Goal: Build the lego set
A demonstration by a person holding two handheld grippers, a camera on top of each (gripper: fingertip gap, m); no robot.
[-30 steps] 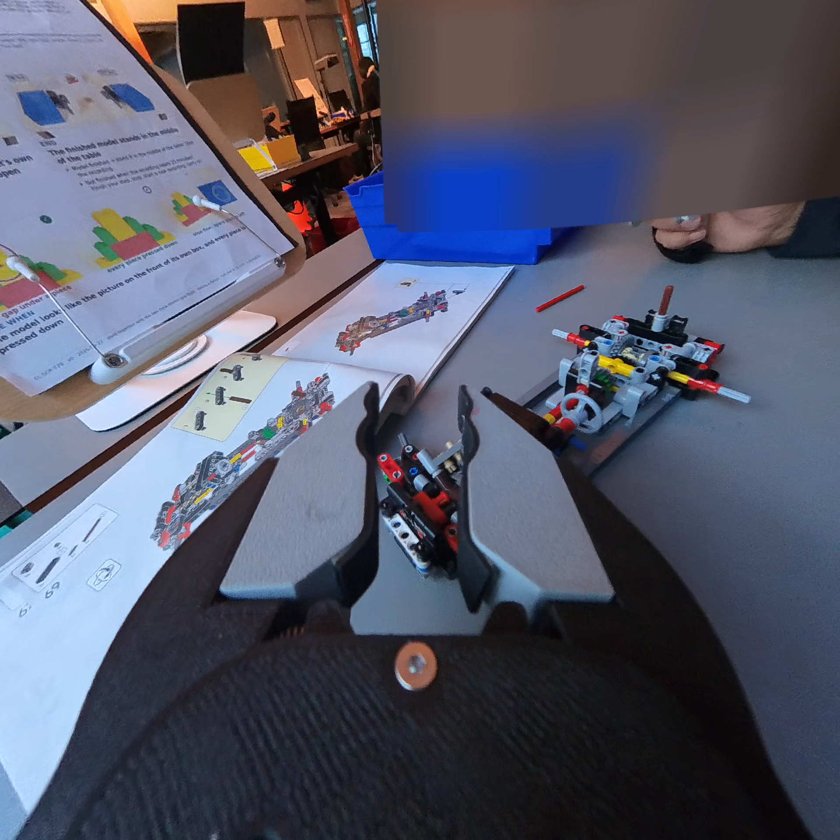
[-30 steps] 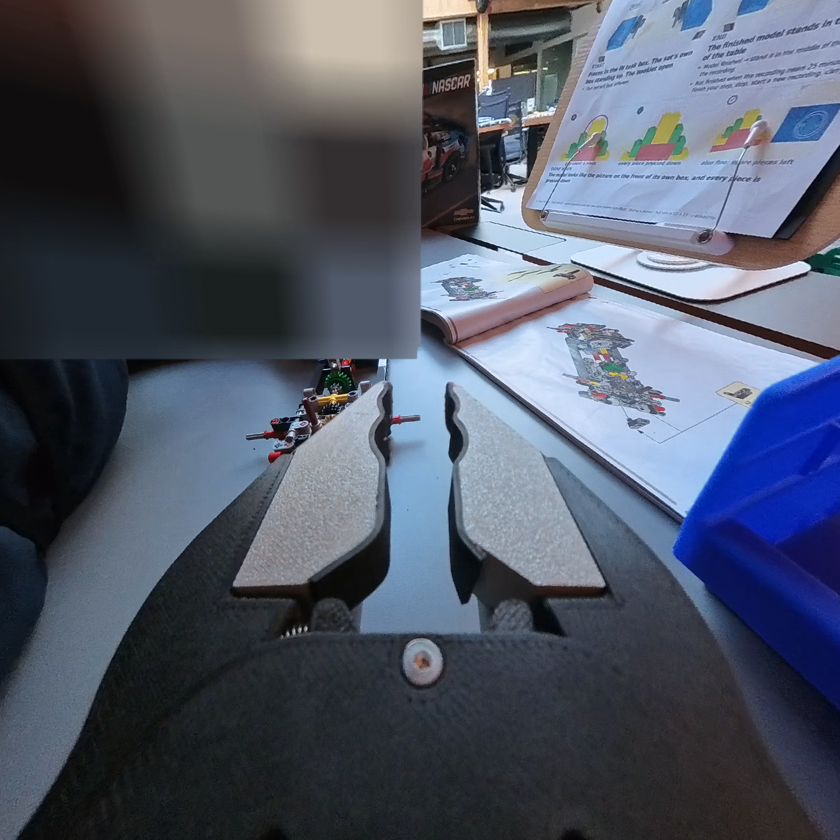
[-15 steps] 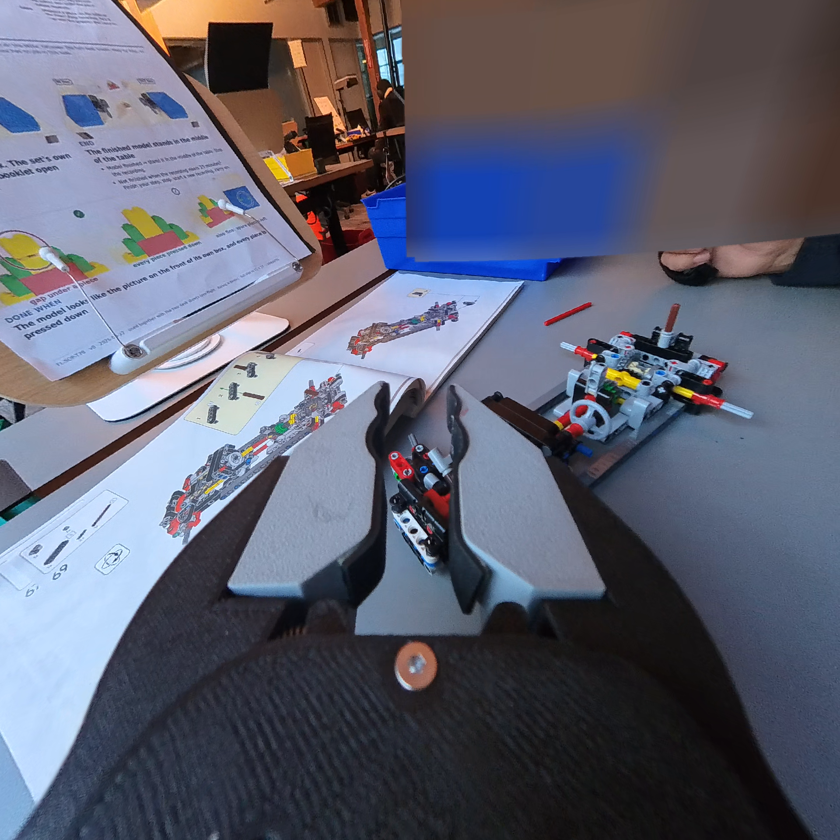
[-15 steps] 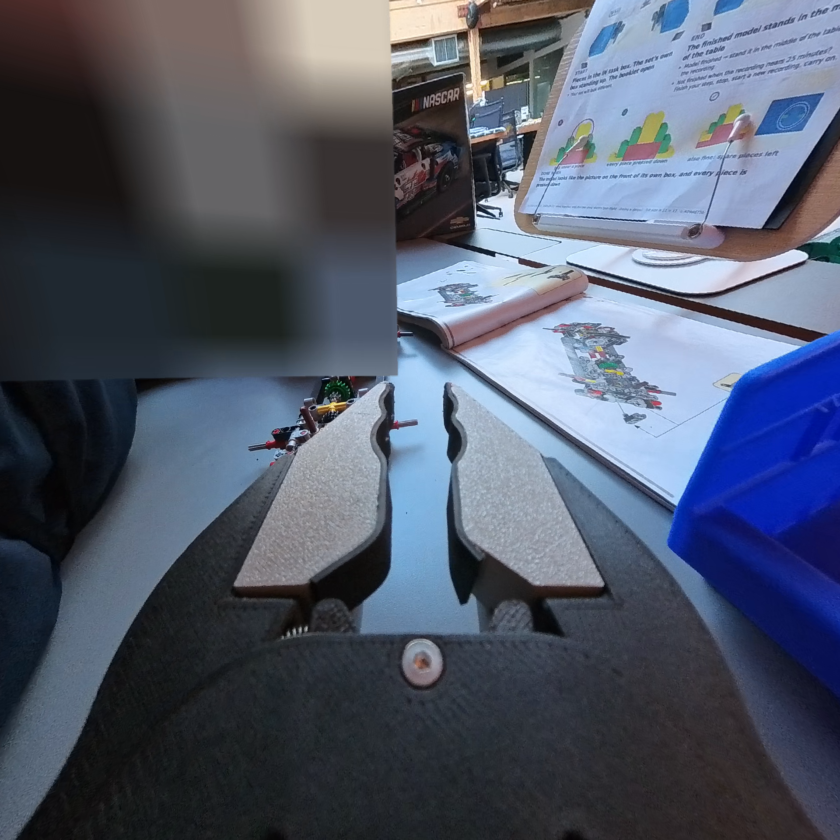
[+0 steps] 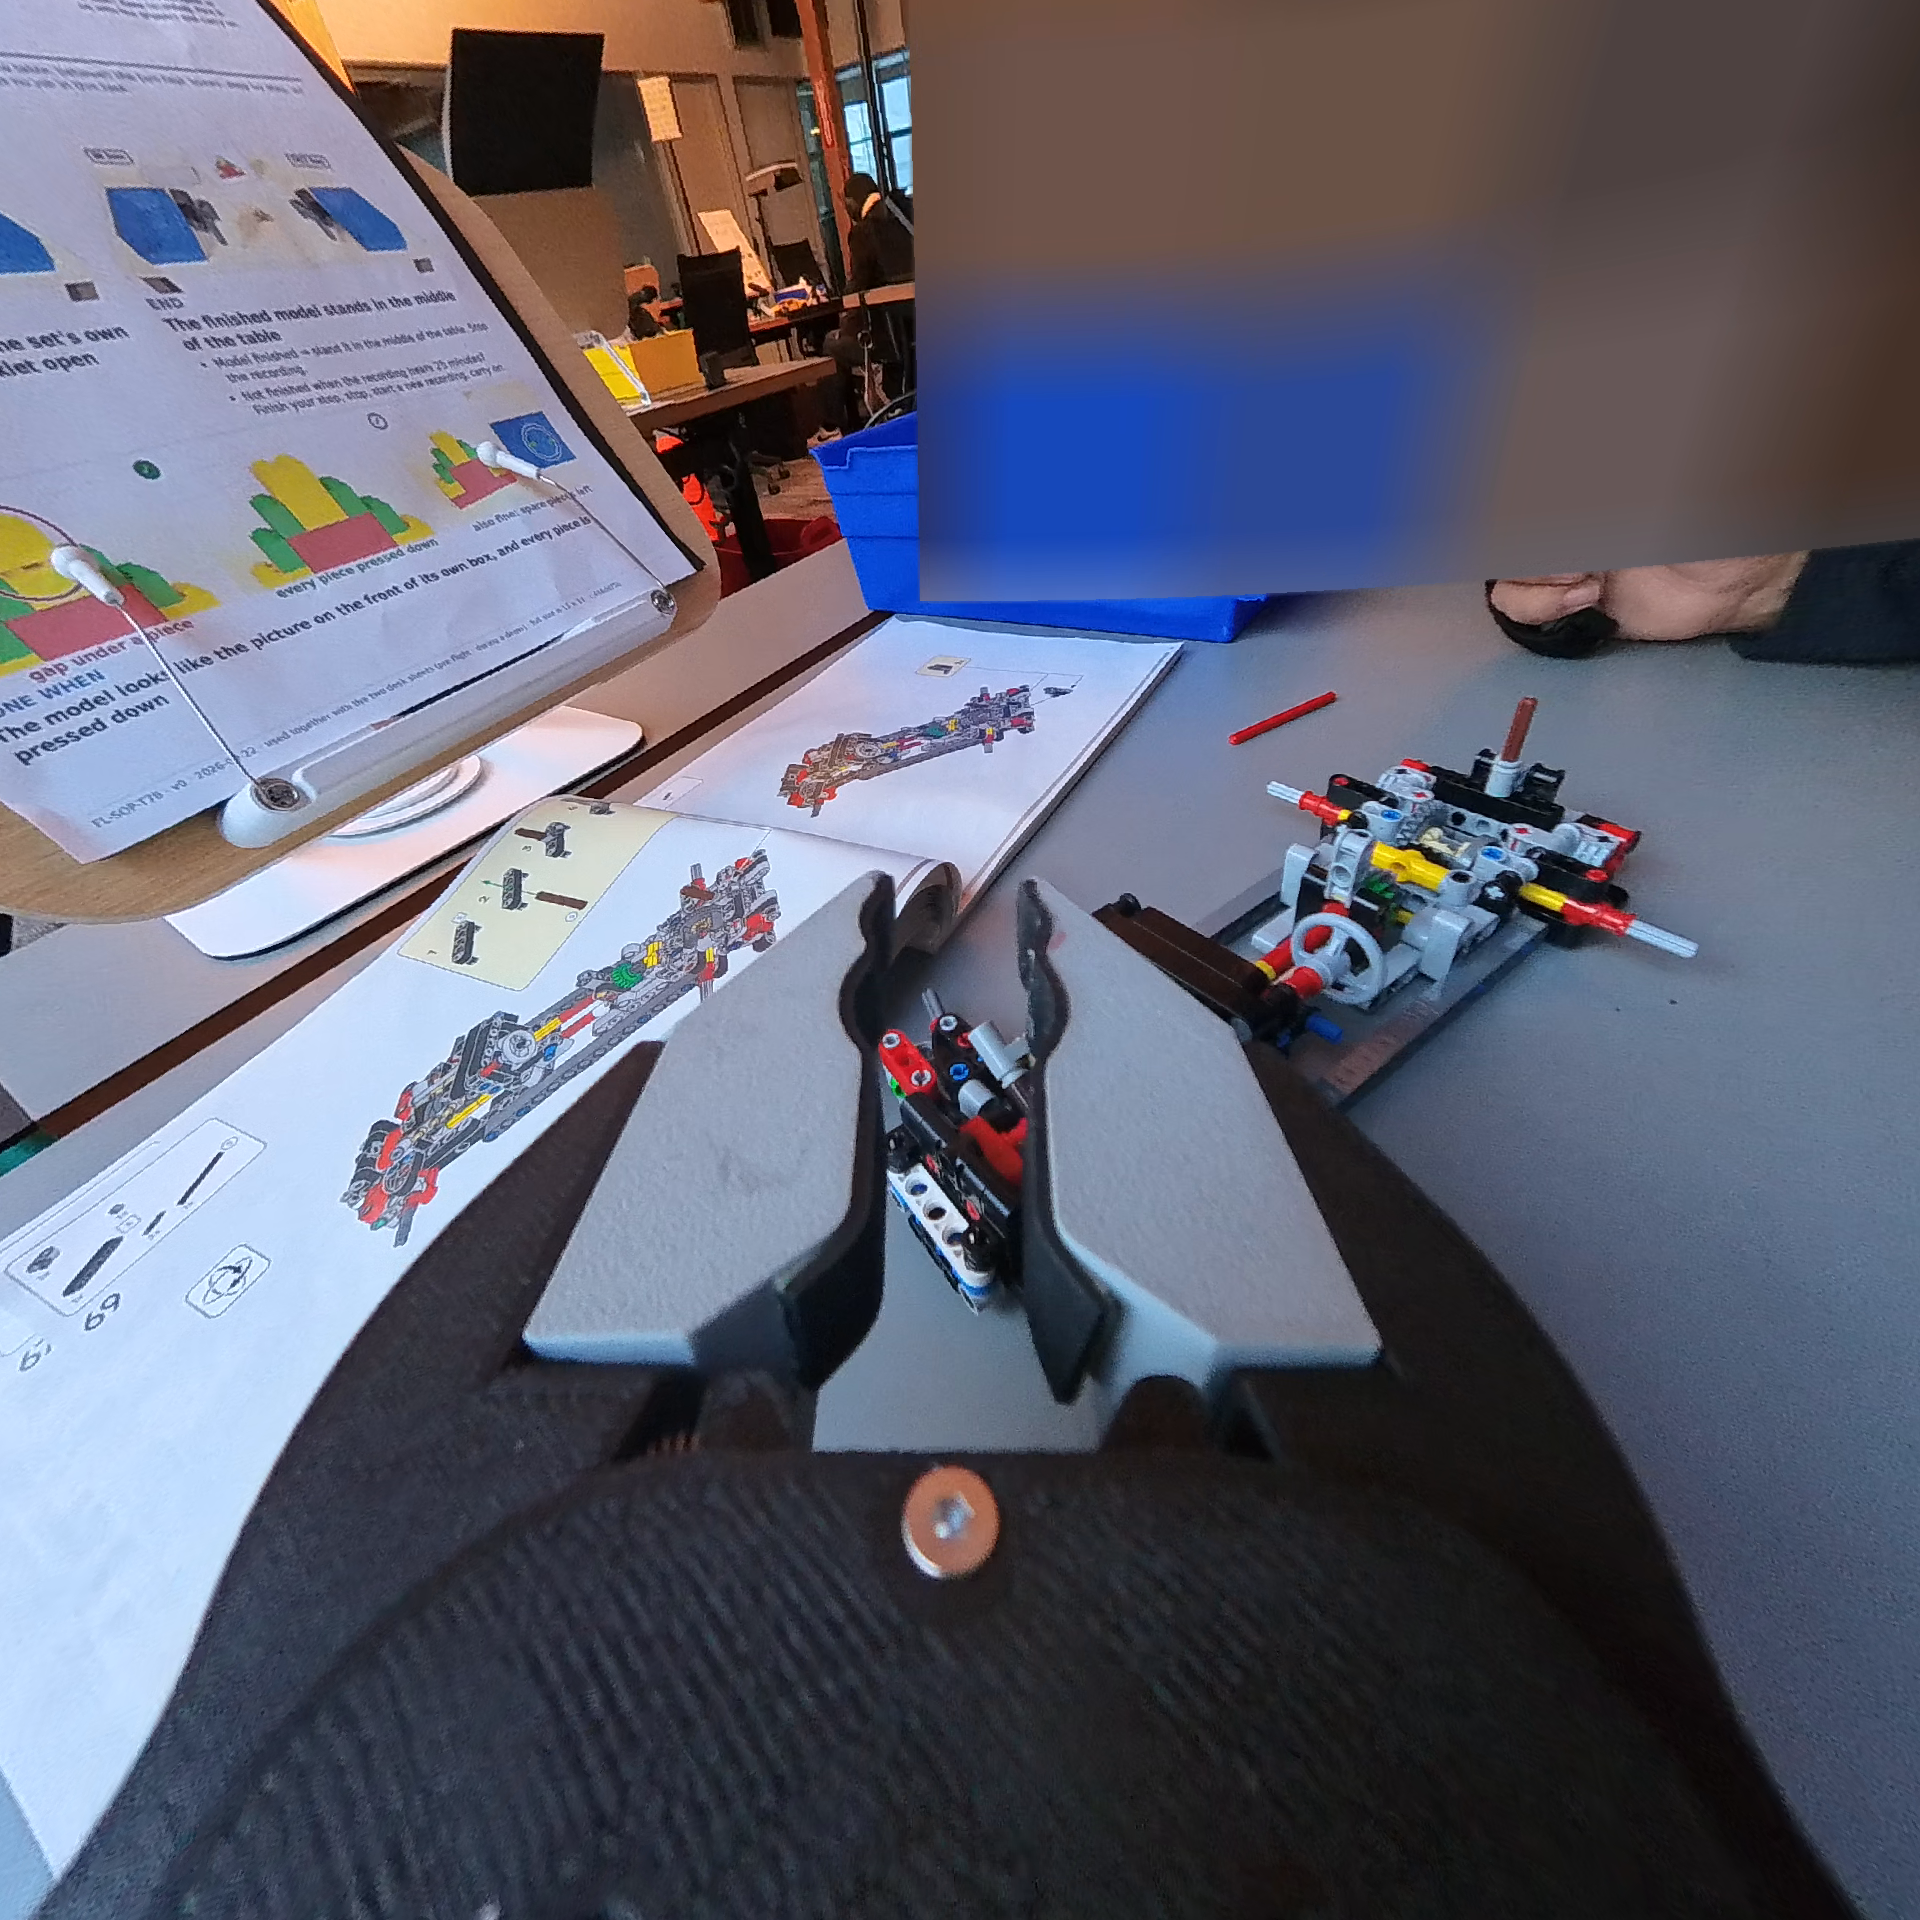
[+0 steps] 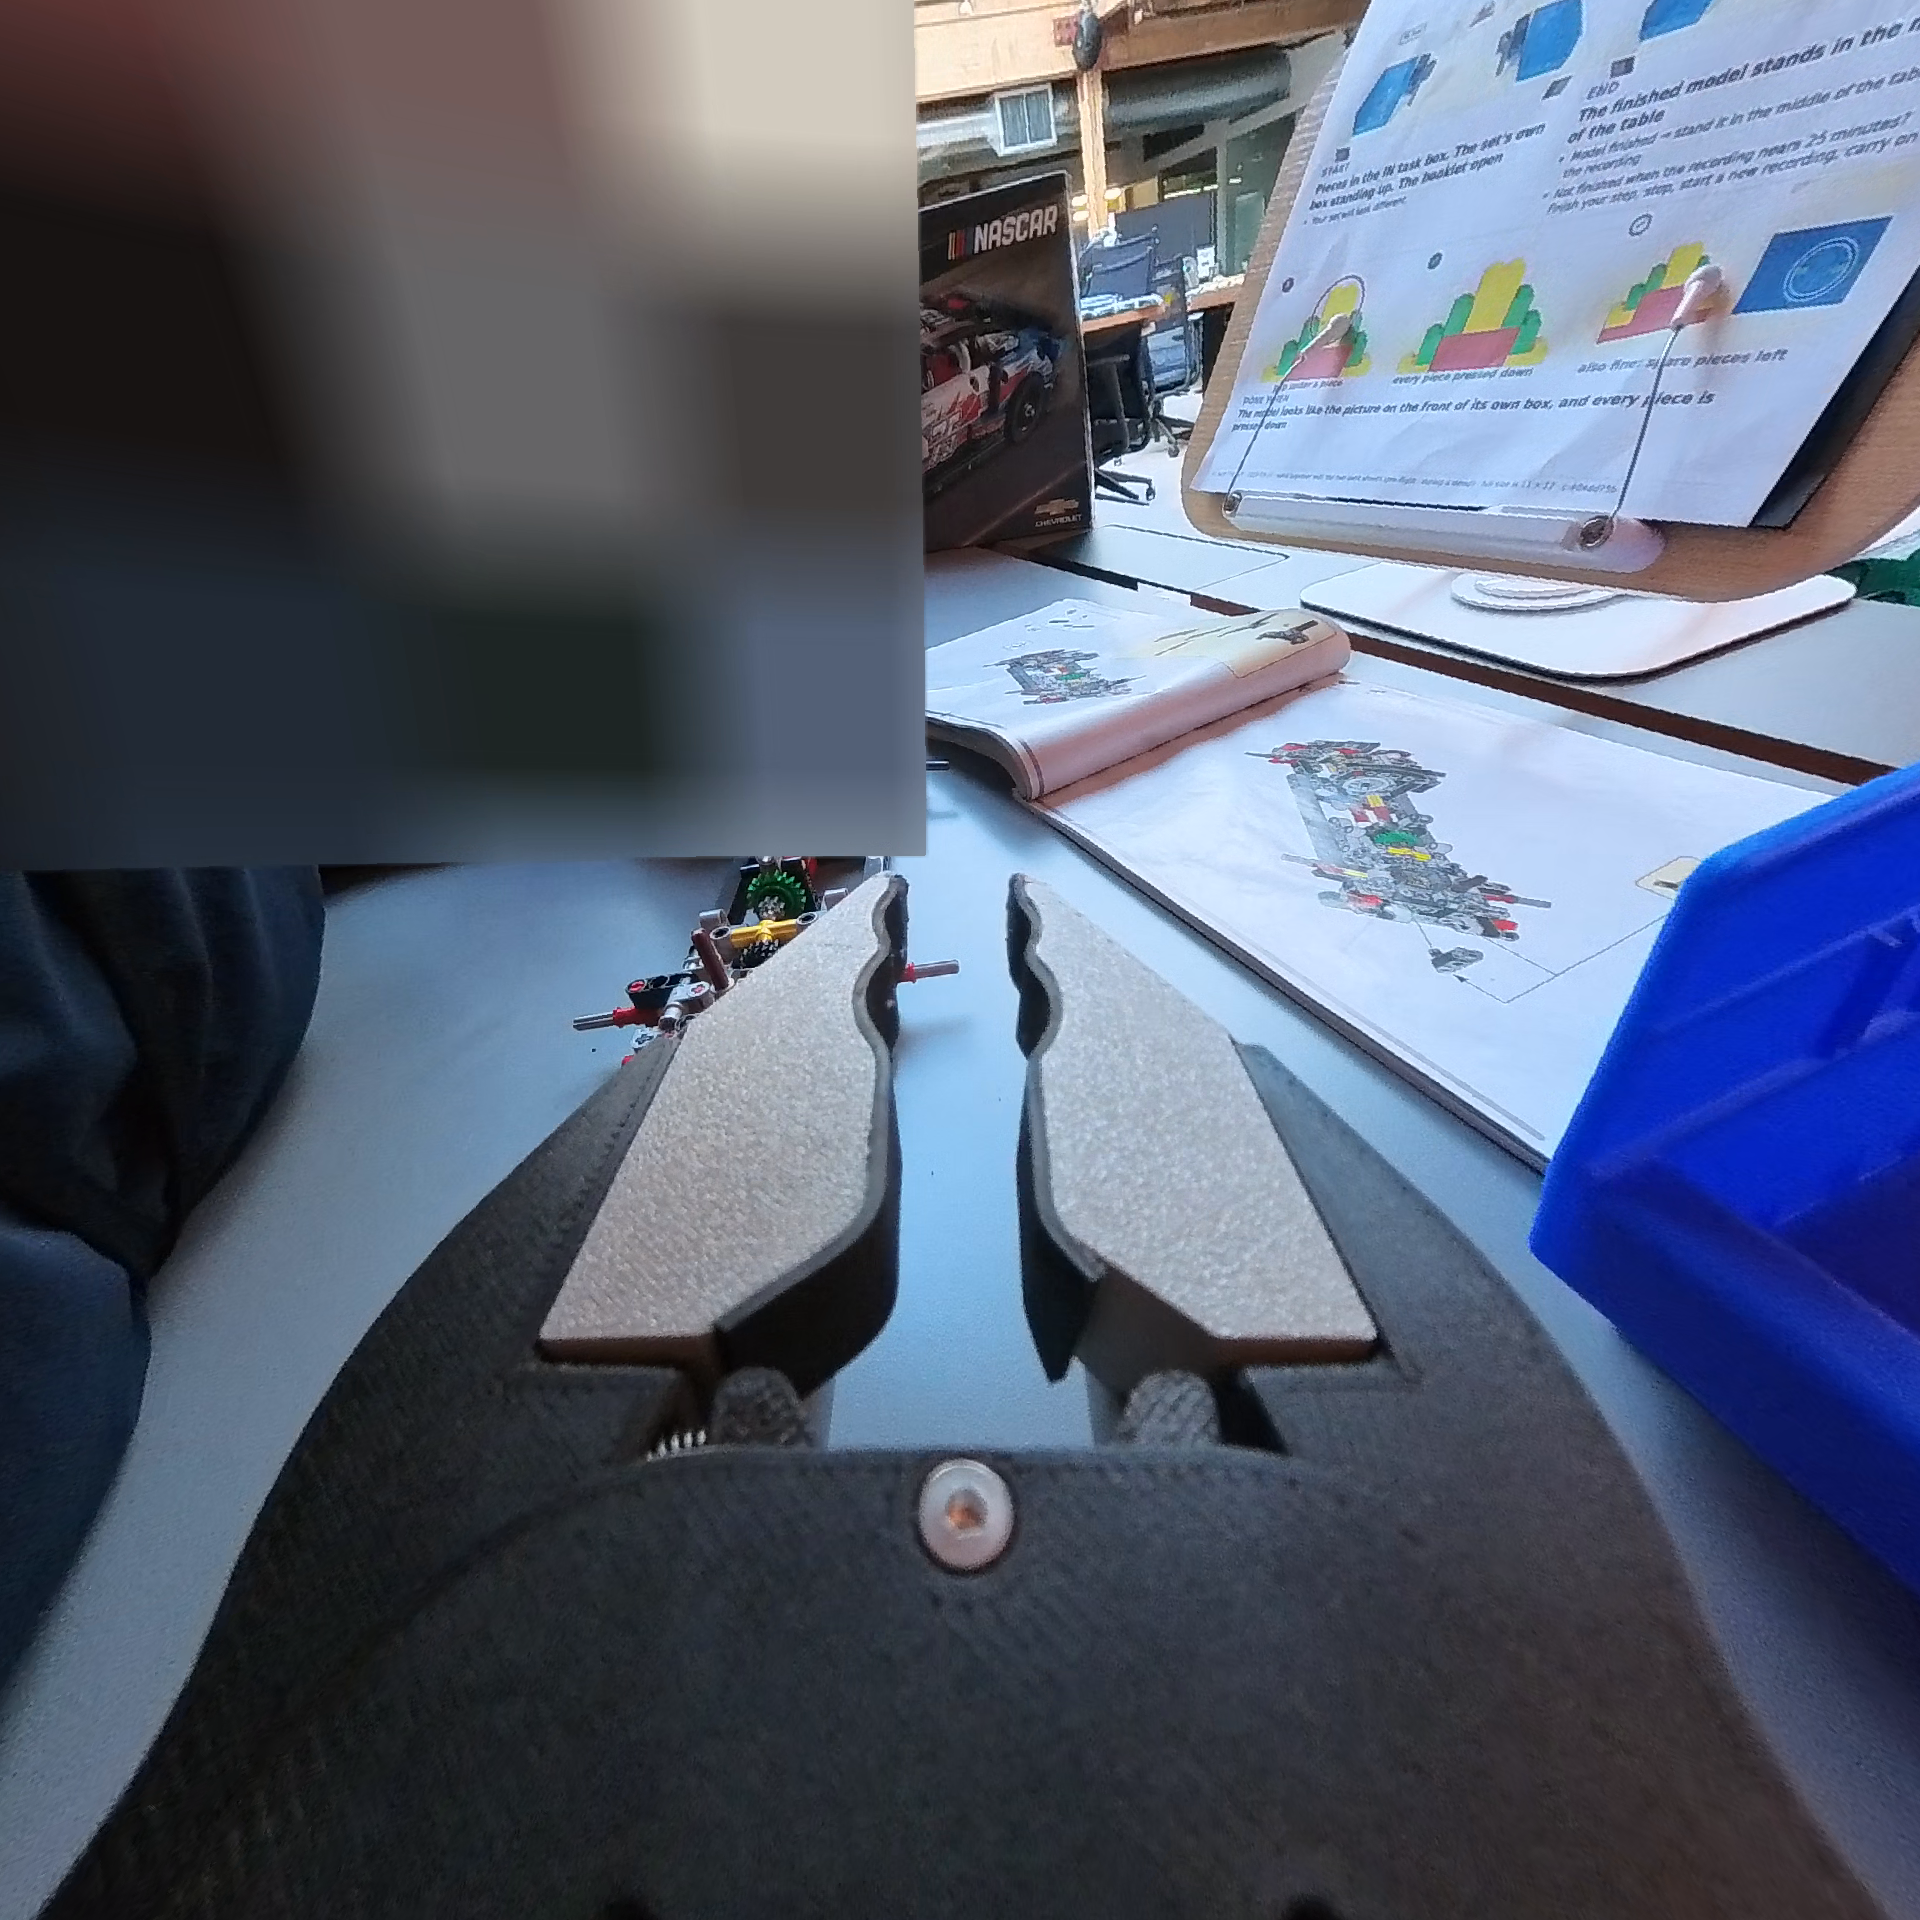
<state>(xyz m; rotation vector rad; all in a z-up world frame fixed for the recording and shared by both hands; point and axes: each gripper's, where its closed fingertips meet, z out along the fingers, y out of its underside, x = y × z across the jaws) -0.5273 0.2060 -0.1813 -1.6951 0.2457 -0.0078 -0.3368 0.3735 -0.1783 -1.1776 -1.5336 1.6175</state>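
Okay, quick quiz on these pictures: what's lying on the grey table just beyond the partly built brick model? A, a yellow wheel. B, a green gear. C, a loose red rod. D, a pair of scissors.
C: a thin loose red rod lies by itself on the grey table just beyond the partly built brick model, toward the blue bin.

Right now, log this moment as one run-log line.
left gripper: shut on small brick assembly | right gripper: open, empty, over grey table | chassis build beside open booklet
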